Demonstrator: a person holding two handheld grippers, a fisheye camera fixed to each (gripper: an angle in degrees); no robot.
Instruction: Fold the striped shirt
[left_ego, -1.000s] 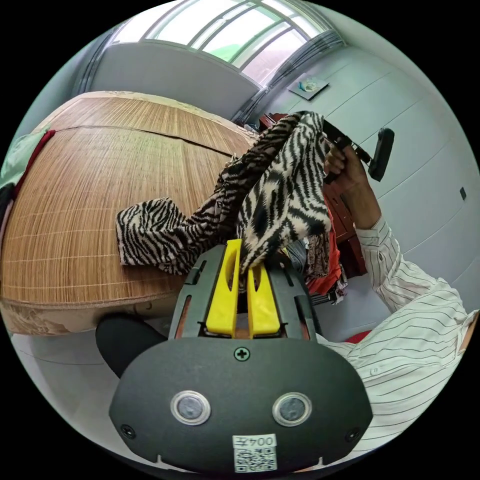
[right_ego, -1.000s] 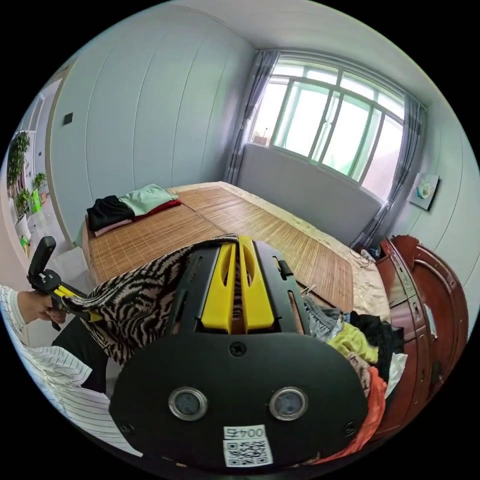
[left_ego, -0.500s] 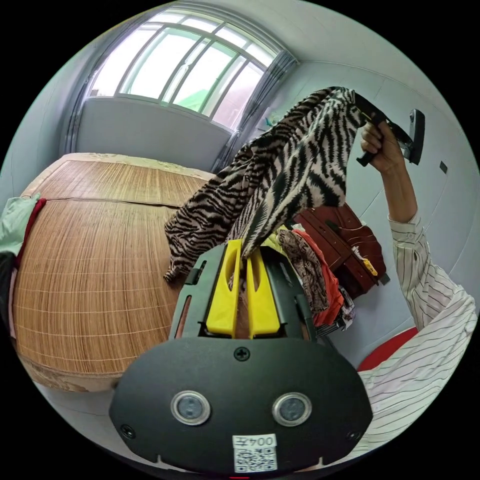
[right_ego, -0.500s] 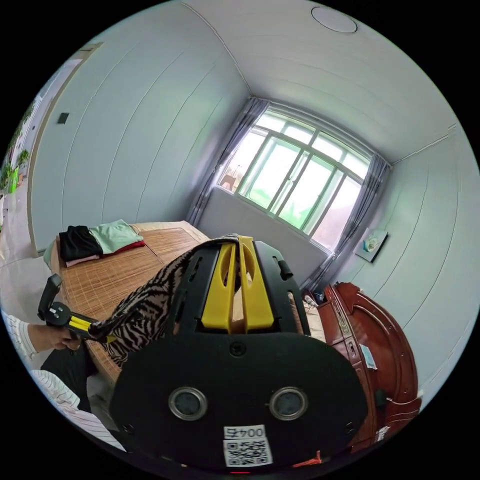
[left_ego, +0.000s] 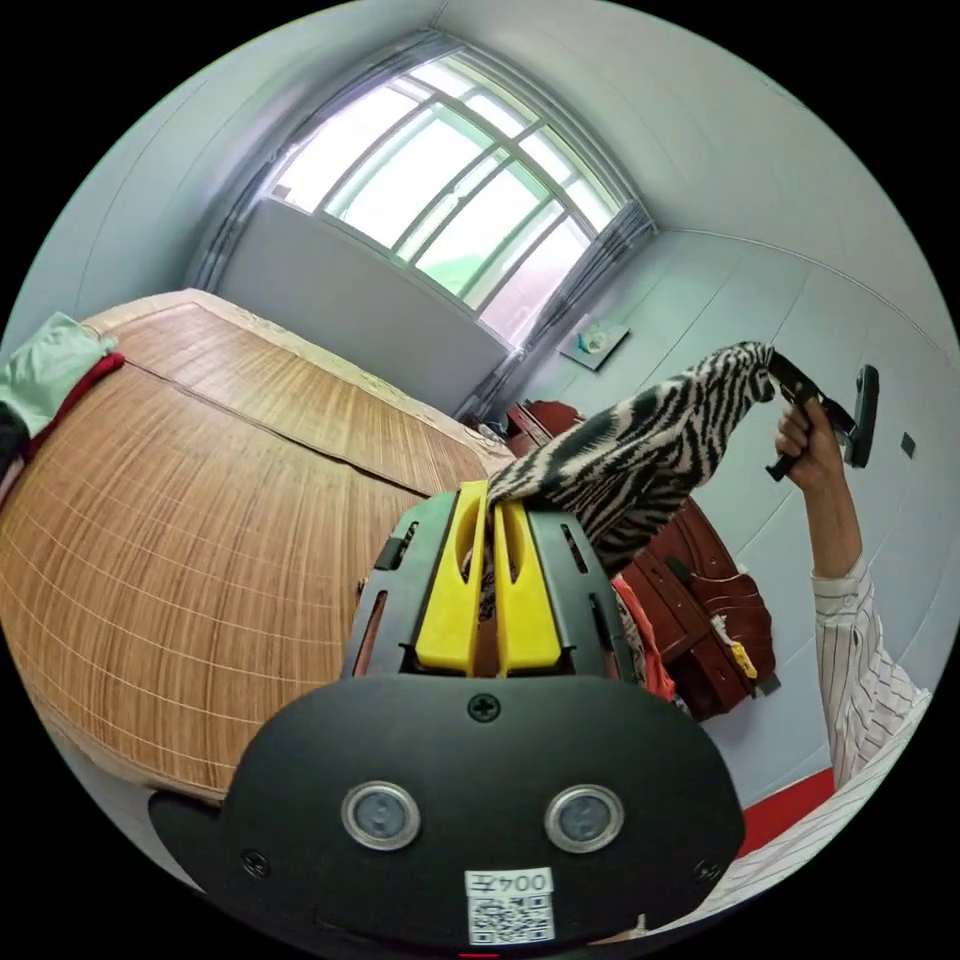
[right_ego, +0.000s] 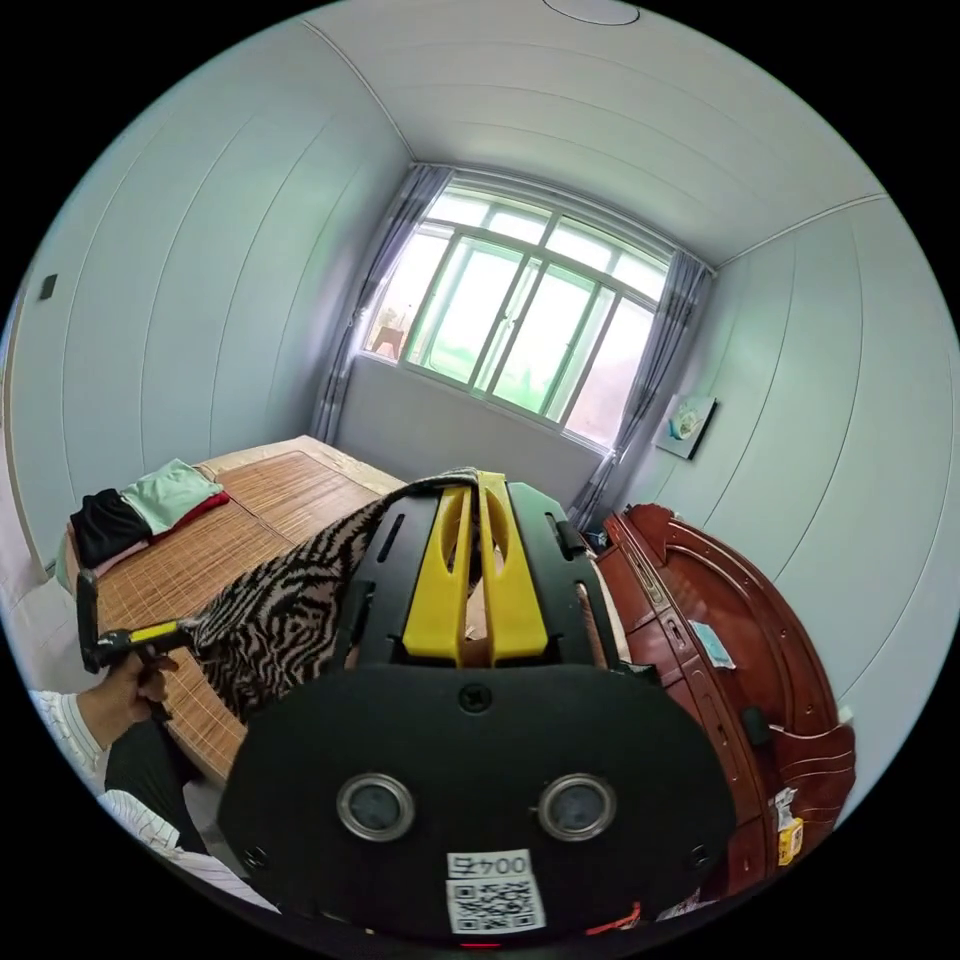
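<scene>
The zebra-striped shirt (left_ego: 650, 450) hangs in the air, stretched between both grippers above the edge of the bed. In the left gripper view my left gripper (left_ego: 487, 492) has its yellow jaws shut on one end of the cloth. The shirt runs up and to the right, where a hand holds my right gripper (left_ego: 775, 366) clamped on the other end. In the right gripper view my right gripper (right_ego: 478, 482) is shut on the shirt (right_ego: 280, 610), which slopes down to the left gripper (right_ego: 186, 630). The shirt's lower part is hidden behind the gripper bodies.
A bed with a bamboo mat (left_ego: 180, 500) lies below. Folded clothes (right_ego: 150, 500) sit in a stack at its far corner. A red-brown wooden bed end (right_ego: 720, 640) stands to the right, with loose clothes (left_ego: 640, 640) piled by it. A window (right_ego: 520, 320) is behind the bed.
Both grippers have risen and moved apart. The shirt, which trailed on the mat a second ago, has lifted off the bed and is now pulled taut between them.
</scene>
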